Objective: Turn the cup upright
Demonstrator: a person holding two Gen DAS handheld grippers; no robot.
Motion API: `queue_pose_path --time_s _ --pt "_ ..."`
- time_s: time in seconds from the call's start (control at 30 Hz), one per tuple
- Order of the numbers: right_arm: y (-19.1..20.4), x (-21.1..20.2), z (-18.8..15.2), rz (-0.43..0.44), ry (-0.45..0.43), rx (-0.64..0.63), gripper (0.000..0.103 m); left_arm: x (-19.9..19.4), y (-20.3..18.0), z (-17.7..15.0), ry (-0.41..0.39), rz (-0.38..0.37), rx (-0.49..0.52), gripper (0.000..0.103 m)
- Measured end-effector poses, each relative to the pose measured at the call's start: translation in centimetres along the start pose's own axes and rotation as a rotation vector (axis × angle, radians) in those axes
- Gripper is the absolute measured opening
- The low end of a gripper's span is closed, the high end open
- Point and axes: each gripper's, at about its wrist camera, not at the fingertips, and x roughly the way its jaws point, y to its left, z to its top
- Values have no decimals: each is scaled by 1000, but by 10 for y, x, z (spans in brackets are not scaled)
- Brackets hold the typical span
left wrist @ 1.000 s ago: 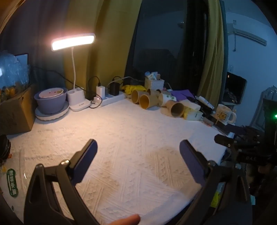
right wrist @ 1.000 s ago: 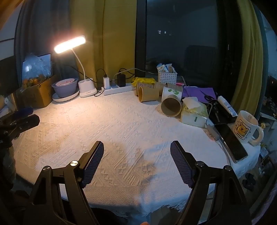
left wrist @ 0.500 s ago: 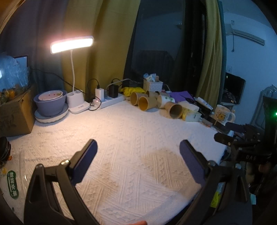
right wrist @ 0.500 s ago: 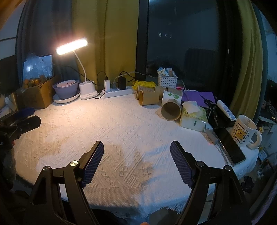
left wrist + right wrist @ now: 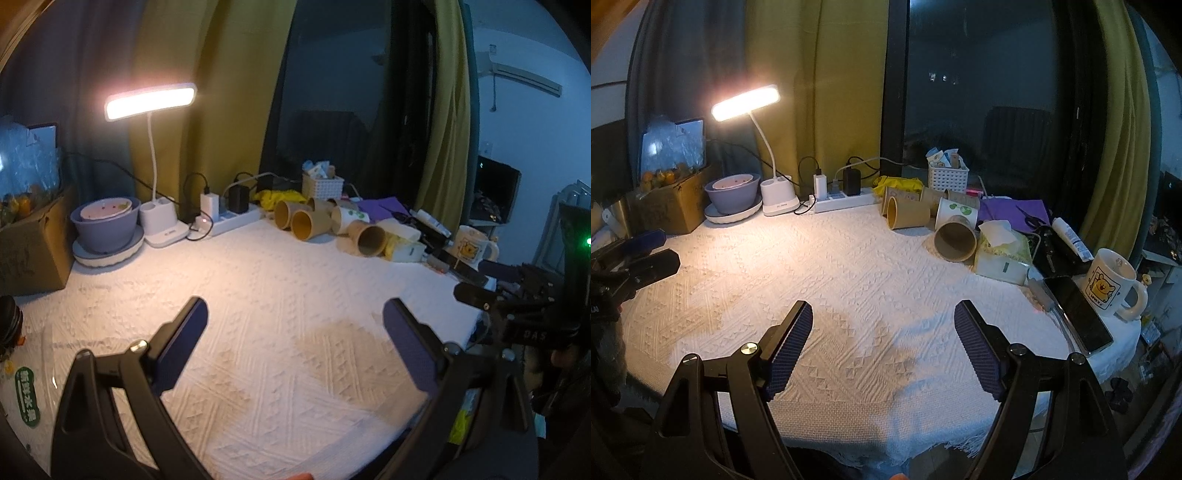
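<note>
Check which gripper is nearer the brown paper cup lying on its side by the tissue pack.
Right, probably. The right gripper hangs open over the cloth with the cup ahead, slightly right. The left gripper, also open, sits farther left, with the cup farther off.

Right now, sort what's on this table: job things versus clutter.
Job: tipped paper cups; left claw and right claw, both open.
Clutter: desk lamp, power strip, tissue pack, phone, bear mug, purple bowl.
</note>
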Motion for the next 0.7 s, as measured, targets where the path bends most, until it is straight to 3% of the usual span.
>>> queue_pose_path --time_s 0.7 --pt "0 -10 5 -18 -29 14 82 -5 -6 8 -19 -10 18 97"
